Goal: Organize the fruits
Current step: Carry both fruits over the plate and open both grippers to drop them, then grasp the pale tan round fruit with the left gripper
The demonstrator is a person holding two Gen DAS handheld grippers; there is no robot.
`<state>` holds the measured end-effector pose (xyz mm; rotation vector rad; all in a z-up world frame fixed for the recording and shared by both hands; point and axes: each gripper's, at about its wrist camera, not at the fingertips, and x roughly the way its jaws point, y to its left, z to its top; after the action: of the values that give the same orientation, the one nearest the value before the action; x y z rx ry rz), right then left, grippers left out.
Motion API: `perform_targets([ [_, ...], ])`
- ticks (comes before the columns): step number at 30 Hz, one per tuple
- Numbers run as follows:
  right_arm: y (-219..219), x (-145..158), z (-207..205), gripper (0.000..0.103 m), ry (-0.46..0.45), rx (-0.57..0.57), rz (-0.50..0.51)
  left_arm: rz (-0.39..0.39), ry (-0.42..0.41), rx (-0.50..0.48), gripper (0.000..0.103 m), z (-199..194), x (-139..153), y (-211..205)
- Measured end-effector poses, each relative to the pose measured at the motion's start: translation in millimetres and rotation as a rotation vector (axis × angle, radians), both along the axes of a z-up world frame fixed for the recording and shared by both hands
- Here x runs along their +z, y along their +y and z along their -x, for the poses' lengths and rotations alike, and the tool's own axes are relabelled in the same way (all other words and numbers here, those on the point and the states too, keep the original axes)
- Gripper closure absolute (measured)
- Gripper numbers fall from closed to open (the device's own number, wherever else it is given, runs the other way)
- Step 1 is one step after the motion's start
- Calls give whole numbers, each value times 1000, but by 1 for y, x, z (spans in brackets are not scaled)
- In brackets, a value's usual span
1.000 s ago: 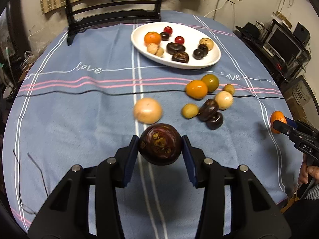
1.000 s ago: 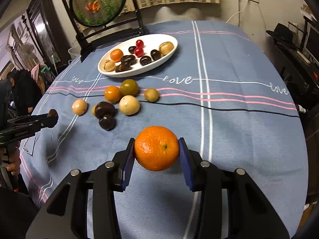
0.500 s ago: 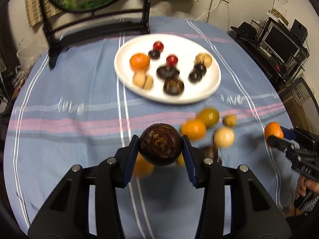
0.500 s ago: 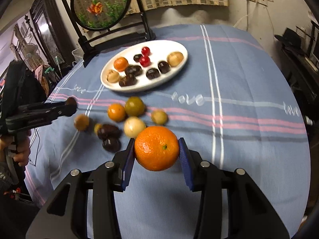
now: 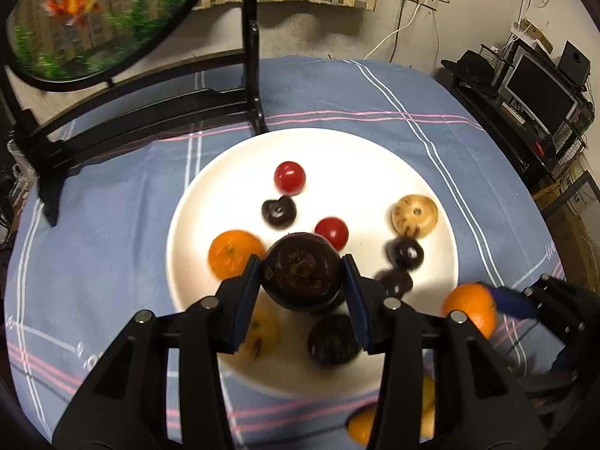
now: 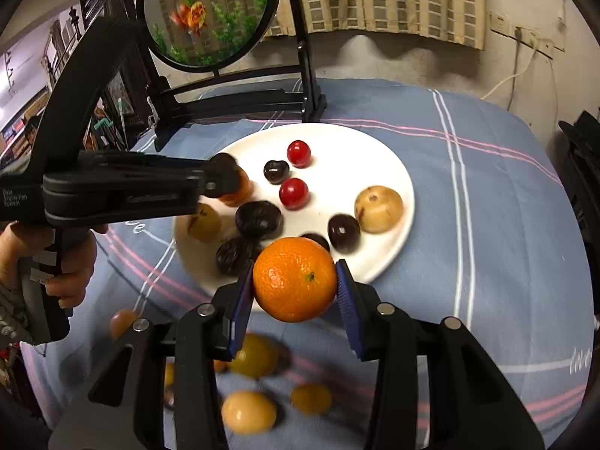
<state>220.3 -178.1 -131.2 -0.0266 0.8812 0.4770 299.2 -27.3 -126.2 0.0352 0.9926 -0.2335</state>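
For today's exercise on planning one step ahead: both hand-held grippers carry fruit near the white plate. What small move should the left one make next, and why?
Probably lower the left hand-held gripper a little and open it over the bare patch of the round white plate. It is shut on the dark brown round fruit, which hangs above the plate among fruit already there, while the right hand-held gripper holds the orange tangerine at the plate's near edge.
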Motion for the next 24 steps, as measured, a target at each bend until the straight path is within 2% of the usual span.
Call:
perform_targets([
  [3, 10, -10, -10, 59, 7, 19, 40, -7, 18, -9, 58, -15, -12, -7],
  [5, 11, -11, -11, 50, -10, 16, 50, -10, 31, -5, 58, -20, -20, -8],
  [7, 9, -8, -8, 44, -42, 14, 39, -4, 29, -1, 57, -22, -22, -7],
  [13, -3, 1, 2, 44, -38, -7, 9, 23, 24, 25, 57, -12, -14, 5],
  [17, -13, 10, 23, 44, -36, -29, -5, 22, 12, 50, 57, 12, -2, 24],
  [21, -20, 18, 53, 42, -30, -44, -7, -8, 15, 98, 54, 55, 5, 53],
  [24, -27, 23, 78, 42, -26, -57, -3, -2, 45, 138, 54, 91, 1, 76],
])
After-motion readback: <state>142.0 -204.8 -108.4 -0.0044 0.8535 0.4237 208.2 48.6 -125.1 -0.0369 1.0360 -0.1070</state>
